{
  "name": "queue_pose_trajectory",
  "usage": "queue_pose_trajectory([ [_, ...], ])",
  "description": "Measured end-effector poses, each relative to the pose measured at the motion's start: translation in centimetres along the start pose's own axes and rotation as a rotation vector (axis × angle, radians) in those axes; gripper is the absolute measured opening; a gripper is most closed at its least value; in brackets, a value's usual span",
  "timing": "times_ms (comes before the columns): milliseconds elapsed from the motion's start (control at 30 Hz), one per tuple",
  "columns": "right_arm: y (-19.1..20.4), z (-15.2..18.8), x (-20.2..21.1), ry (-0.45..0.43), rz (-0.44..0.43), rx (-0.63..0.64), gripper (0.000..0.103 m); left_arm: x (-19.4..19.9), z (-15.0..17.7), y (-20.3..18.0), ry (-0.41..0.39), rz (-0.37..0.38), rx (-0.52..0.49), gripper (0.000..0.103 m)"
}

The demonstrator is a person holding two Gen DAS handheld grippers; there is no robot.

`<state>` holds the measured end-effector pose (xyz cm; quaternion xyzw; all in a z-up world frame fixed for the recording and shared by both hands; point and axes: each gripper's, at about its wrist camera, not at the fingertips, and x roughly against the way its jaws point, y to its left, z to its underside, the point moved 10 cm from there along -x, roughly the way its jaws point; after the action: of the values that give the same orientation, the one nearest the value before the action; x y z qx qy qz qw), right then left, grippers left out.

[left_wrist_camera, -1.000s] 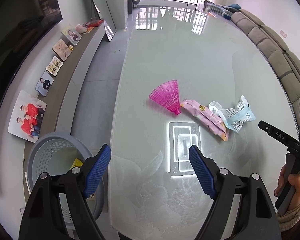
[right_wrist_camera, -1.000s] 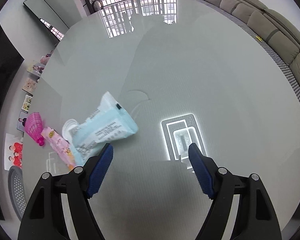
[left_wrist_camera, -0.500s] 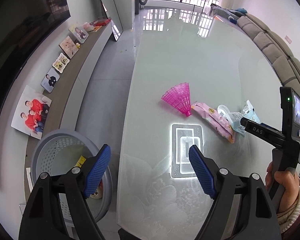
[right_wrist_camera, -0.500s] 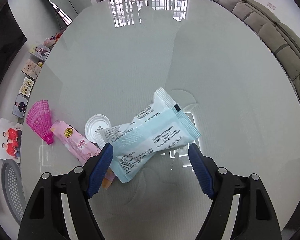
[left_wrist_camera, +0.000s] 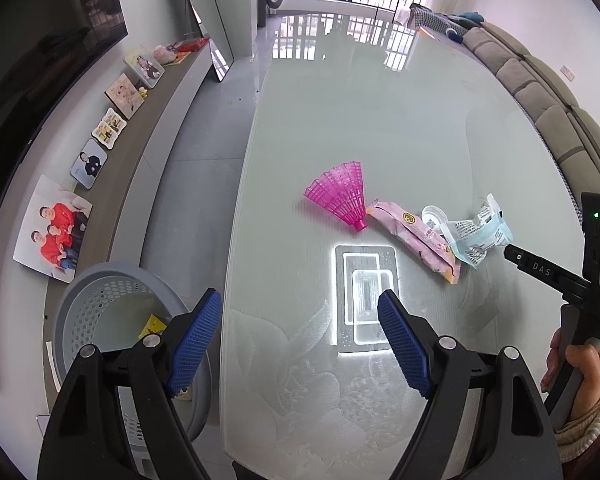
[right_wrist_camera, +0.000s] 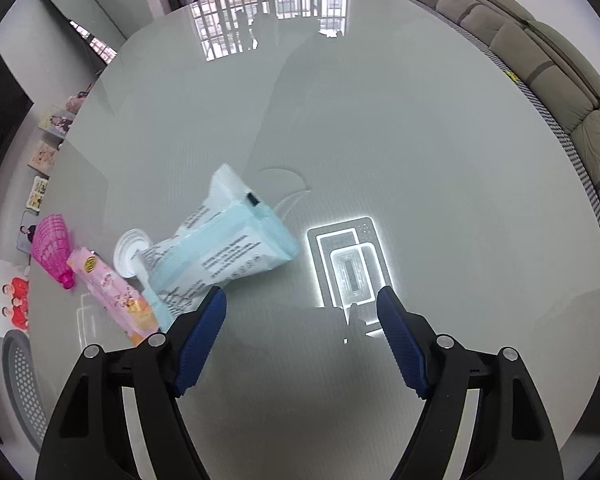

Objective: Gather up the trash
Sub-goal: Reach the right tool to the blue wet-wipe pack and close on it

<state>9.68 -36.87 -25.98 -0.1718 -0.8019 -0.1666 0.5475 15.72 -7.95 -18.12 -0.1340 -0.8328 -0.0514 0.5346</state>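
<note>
On the glossy pale table point(left_wrist_camera: 340, 120) lies a row of trash: a pink plastic shuttlecock point(left_wrist_camera: 339, 195) point(right_wrist_camera: 52, 250), a pink snack wrapper point(left_wrist_camera: 414, 236) point(right_wrist_camera: 112, 294), a small white lid point(left_wrist_camera: 433, 214) point(right_wrist_camera: 129, 252) and a light blue packet point(left_wrist_camera: 476, 236) point(right_wrist_camera: 224, 246). My left gripper point(left_wrist_camera: 300, 338) hangs open over the table's near left edge, with nothing between its blue pads. Just short of the blue packet, my right gripper point(right_wrist_camera: 300, 338) is open and empty; the packet's near corner lies beside its left pad point(right_wrist_camera: 200, 336). In the left wrist view the right tool's body point(left_wrist_camera: 572, 284) and the hand holding it point(left_wrist_camera: 580, 368) show at the right.
A grey perforated basket point(left_wrist_camera: 100, 304) point(right_wrist_camera: 18, 384) stands on the floor left of the table, with a yellow scrap inside. Framed photos line a low shelf point(left_wrist_camera: 112, 184) along the left wall. A grey sofa point(right_wrist_camera: 540, 52) runs along the table's right side.
The right gripper swung left towards the blue packet, then drew slightly right and lower, so the packet now sits up-left of its jaws. The left gripper's view shifted a little, then stayed still.
</note>
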Motion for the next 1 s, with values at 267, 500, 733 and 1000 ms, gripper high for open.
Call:
queue_pose_trajectory([
  [267, 4.3, 1.2, -2.8, 0.083, -0.049, 0.042, 0.074, 0.3, -0.1, 0.4, -0.005, -0.016, -0.001, 0.079],
  [500, -0.7, 0.1, -3.8, 0.075, 0.075, 0.004, 0.074, 0.0, 0.1, 1.0, 0.001, -0.017, 0.016, 0.079],
  [733, -1.3, -0.7, -1.6, 0.028, 0.039, -0.035, 0.074, -0.4, -0.2, 0.1, 0.004, -0.001, 0.0, 0.079],
  [1000, 3.3, -2.9, -0.1, -0.015, -0.064, -0.025, 0.074, -0.5, -0.6, -0.3, 0.001, -0.002, -0.017, 0.079],
])
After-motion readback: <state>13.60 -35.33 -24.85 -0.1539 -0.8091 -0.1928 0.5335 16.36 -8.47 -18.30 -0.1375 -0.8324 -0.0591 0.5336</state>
